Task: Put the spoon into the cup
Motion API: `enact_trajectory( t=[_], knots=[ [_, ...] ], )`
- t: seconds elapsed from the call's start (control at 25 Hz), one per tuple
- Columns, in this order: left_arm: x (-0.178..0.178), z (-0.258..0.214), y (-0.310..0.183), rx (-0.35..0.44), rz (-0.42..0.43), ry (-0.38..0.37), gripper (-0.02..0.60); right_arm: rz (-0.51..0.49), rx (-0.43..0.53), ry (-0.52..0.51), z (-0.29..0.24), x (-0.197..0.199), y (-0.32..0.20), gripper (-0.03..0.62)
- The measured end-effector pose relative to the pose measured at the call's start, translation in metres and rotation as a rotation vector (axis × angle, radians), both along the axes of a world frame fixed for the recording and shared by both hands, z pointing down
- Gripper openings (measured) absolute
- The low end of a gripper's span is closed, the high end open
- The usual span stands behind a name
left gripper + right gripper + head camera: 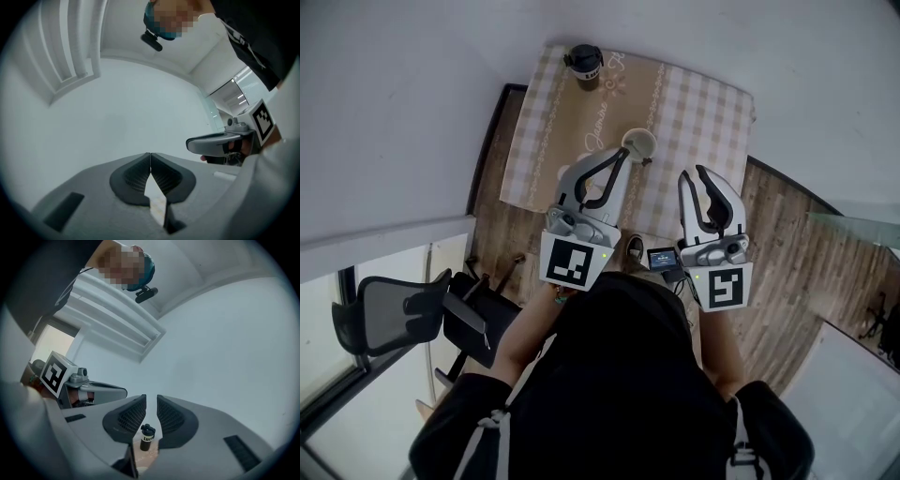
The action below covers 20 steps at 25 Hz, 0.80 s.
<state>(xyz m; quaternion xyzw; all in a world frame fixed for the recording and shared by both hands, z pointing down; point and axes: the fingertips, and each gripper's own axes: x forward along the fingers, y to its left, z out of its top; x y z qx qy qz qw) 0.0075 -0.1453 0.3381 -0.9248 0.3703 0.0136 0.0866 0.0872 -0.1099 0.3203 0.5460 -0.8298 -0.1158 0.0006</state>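
We log: left gripper [622, 157] jaws together, empty, cup [638, 143] just ahead; right gripper [693, 174] slightly parted, empty, farther; spoon unseen.

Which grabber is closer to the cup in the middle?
Left. The left gripper appears right beside the cup; the right gripper is farther off, to its right and nearer the person.
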Motion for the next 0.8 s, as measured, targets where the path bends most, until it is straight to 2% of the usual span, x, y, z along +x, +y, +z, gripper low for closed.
enact_trajectory(
  t=[0.2,0.4,0.64,0.8],
  knots=[
    [-0.003,-0.008,-0.003,0.024,-0.035,0.019,0.017,0.014,0.029,0.01,-0.003,-0.003,-0.004,0.058],
    [-0.002,-0.006,-0.006,0.025,-0.064,0.011,0.017,0.076,0.007,0.031,0.008,0.006,-0.008,0.057],
    [0.0,-0.002,-0.008,0.033,-0.064,-0.014,0.017,0.105,-0.016,0.018,0.016,0.012,-0.011,0.055],
    [-0.001,0.0,-0.01,0.025,-0.081,0.001,0.017,0.125,-0.004,0.009,0.015,0.014,-0.012,0.046]
  ],
)
